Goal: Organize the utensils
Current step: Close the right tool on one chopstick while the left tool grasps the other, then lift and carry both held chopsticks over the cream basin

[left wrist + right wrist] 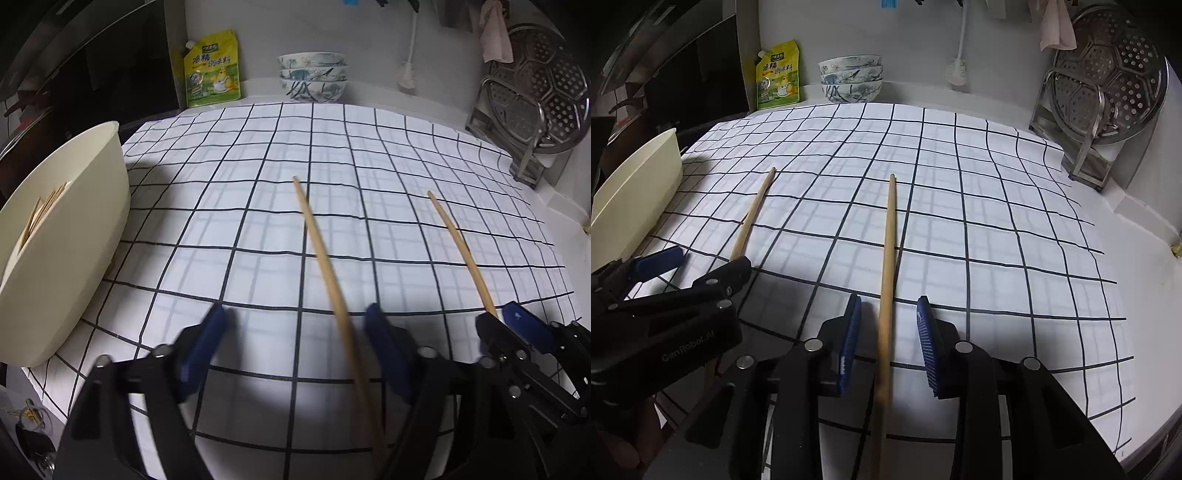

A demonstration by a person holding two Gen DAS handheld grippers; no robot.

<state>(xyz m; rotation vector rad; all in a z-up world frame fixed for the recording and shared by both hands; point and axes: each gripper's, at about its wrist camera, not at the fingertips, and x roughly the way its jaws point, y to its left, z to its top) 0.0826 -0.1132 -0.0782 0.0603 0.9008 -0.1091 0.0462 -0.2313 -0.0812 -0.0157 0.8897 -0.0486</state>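
Chopsticks still wait: two pale wooden chopsticks lie on the white black-grid cloth [369, 155], the left chopstick [314, 236] between my left gripper [295, 328] jaws, the right chopstick [891, 229] between my right gripper [888, 334] jaws. Both pairs stand apart, pads clear of wood. Several sticks already sit in the cream plastic bin [85, 206], far left; these two remain.
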